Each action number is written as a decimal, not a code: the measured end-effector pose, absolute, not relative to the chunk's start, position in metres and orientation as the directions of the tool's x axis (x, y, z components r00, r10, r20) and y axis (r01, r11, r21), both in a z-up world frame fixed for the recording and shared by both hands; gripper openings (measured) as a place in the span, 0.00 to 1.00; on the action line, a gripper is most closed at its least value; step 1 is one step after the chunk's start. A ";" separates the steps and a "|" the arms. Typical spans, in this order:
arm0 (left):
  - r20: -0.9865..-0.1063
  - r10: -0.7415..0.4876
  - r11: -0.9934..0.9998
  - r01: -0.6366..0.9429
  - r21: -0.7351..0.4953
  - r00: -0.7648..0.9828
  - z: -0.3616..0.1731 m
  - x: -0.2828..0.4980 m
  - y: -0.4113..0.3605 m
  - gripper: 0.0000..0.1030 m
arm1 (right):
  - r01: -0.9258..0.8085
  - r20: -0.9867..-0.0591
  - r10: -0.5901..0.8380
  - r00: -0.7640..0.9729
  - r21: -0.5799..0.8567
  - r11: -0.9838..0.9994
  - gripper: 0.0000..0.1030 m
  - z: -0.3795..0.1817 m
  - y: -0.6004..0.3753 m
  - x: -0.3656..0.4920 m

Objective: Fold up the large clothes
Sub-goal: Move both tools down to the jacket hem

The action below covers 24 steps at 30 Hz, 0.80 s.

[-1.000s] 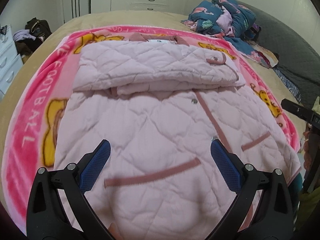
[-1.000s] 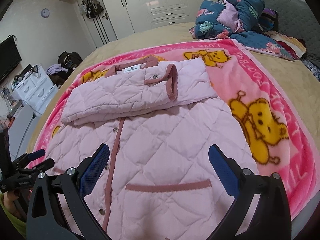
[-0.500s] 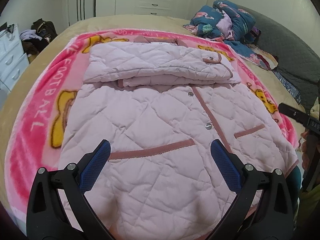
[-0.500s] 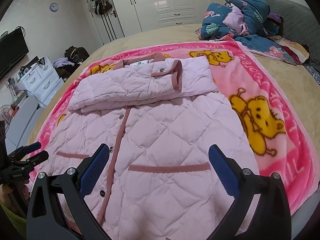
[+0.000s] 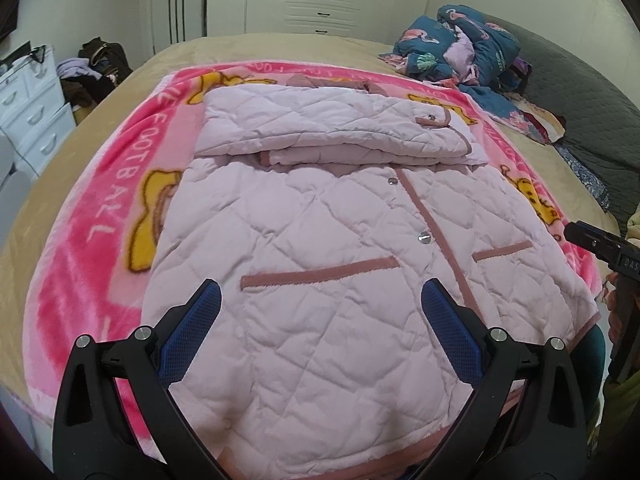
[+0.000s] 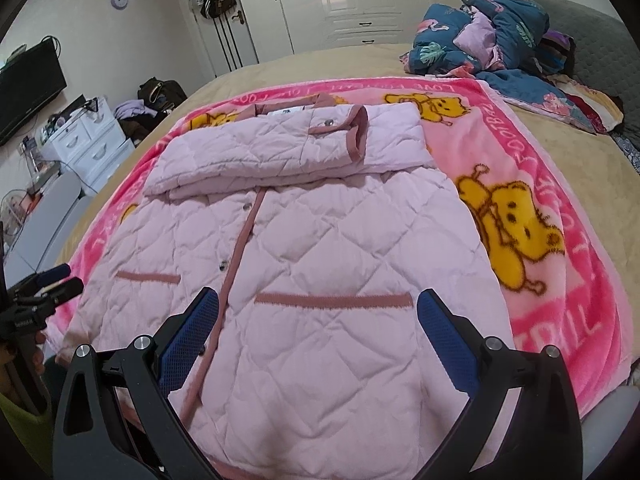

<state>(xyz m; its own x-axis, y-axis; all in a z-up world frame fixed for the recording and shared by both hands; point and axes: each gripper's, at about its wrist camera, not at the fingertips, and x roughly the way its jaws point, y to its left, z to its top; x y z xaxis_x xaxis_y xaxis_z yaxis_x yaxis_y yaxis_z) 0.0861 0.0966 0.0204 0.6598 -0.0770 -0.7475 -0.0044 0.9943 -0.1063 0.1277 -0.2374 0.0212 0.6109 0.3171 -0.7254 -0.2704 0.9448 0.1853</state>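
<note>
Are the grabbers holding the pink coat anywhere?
No. The left hand-held gripper and the right hand-held gripper are both open above the pink coat, holding nothing.

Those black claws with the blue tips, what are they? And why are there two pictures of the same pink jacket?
They are grippers, tools a person holds, one in each hand. A small camera rides on each, so you get two pictures. The left gripper films from the jacket's left side and the right gripper from its right side. Both are open and hold nothing. The pink quilted jacket lies flat on a pink bear blanket on a bed. Its sleeves are already folded across the chest. A heap of blue bedding sits at the far corner. The job is folding the jacket.
</note>
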 end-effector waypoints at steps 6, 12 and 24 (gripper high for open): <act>-0.758 -0.039 0.995 -0.047 -0.092 0.651 0.015 0.070 0.111 0.91 | -0.273 -0.730 0.314 0.607 0.179 0.945 0.96 0.018 -0.244 0.117; -0.771 0.001 0.990 -0.110 -0.089 0.637 0.006 0.054 0.132 0.91 | -0.277 -0.732 0.313 0.605 0.175 0.945 0.96 0.018 -0.249 0.110; -0.801 0.075 0.970 -0.231 -0.081 0.595 -0.010 0.021 0.180 0.91 | -0.264 -0.745 0.310 0.591 0.184 0.947 0.96 0.007 -0.263 0.098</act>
